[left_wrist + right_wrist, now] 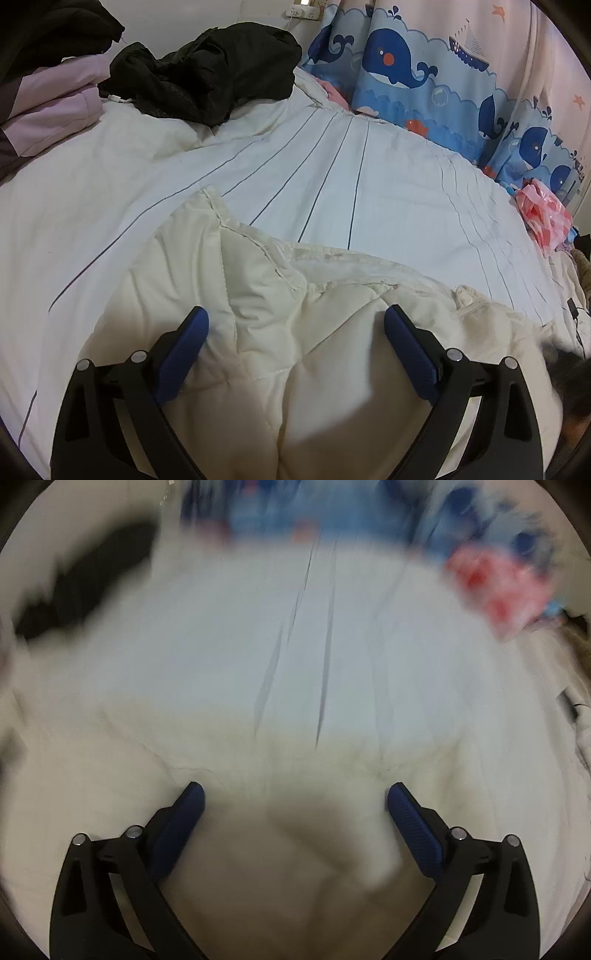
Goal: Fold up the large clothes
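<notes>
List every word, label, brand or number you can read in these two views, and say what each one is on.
None can be read in either view.
whale-print curtain: pictures only (whales, a boat, starfish), no lettering.
pink plastic bag: a red-and-white pattern, nothing that reads as letters.
cream padded jacket: no tag or logo showing.
Right wrist view: too blurred to read anything.

Motion blur smears the whole right wrist view; the pink bundle (495,587) is perhaps a bag.
</notes>
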The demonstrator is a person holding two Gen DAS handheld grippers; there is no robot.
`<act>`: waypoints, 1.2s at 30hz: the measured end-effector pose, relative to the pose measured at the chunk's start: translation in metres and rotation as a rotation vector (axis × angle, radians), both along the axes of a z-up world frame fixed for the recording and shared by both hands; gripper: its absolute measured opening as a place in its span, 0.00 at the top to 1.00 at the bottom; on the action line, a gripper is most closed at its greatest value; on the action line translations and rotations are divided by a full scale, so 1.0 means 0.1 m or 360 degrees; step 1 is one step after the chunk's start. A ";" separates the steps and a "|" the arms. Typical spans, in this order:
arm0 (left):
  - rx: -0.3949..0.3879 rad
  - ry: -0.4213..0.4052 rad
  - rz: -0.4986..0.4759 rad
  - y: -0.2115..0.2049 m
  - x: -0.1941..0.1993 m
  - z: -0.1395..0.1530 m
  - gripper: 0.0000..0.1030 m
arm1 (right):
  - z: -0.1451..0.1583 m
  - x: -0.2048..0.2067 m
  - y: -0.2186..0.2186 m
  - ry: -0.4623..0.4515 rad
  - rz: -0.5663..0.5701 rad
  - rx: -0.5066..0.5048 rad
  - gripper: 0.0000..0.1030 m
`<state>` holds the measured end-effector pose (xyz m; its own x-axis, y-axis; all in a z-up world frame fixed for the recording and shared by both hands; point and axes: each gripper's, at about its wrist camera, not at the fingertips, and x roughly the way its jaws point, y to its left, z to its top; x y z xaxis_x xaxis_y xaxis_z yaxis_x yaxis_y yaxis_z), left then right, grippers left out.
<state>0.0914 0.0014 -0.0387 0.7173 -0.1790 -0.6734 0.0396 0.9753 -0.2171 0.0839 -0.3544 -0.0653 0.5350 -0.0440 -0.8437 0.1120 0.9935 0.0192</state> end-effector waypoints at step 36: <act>-0.0046 0.0086 -0.0033 0.03 0.10 -0.12 0.07 | 0.06 -0.52 -0.67 -0.0117 -0.0401 0.0230 0.07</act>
